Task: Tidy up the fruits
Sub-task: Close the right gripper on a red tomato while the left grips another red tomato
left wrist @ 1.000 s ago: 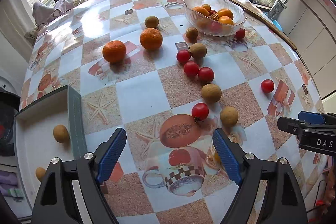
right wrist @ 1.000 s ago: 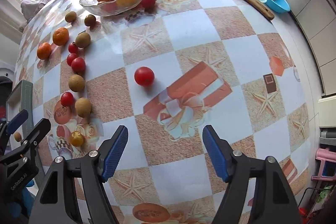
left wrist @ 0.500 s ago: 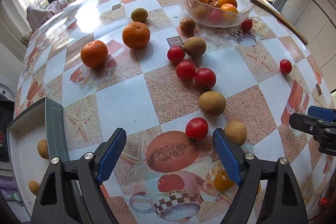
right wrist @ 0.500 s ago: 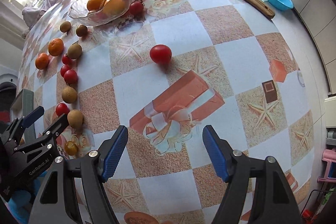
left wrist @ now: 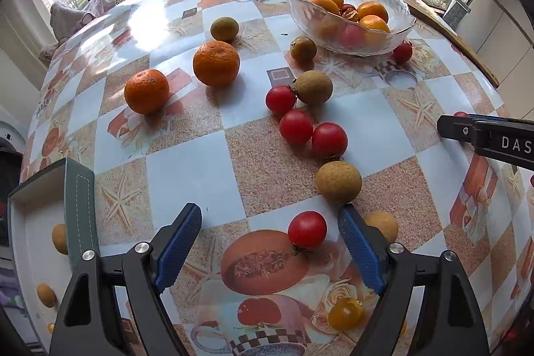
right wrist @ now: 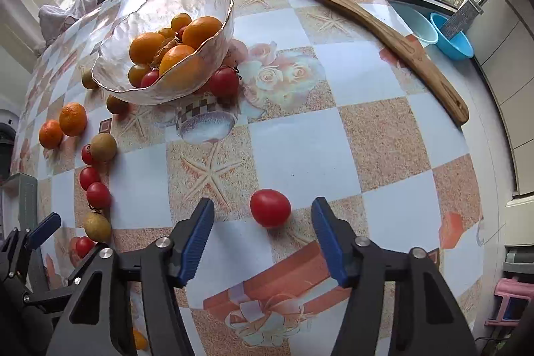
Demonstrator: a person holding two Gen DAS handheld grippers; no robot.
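Left gripper (left wrist: 269,242) fingers apart around a cherry tomato (left wrist: 307,230), right gripper (right wrist: 263,236) fingers apart beside a lone tomato (right wrist: 270,208), bare desk (right wrist: 367,135) beyond, wooden strip (right wrist: 350,9) along far edge.

A: How's the left gripper (left wrist: 269,251)?
B: Spread wide, holding nothing, low over the worktop's near edge.
A: And the right gripper (right wrist: 263,237)?
B: Also wide apart, blue fingers (right wrist: 197,237) empty.

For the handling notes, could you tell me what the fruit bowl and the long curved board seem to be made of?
Fruit bowl: apparently clear glass with a rippled, hammered-looking wall; the oranges show through it.
Long curved board: looks like wood with a smooth brown finish, streaky grain and a darker uneven edge. Neither is certain from pictures alone.
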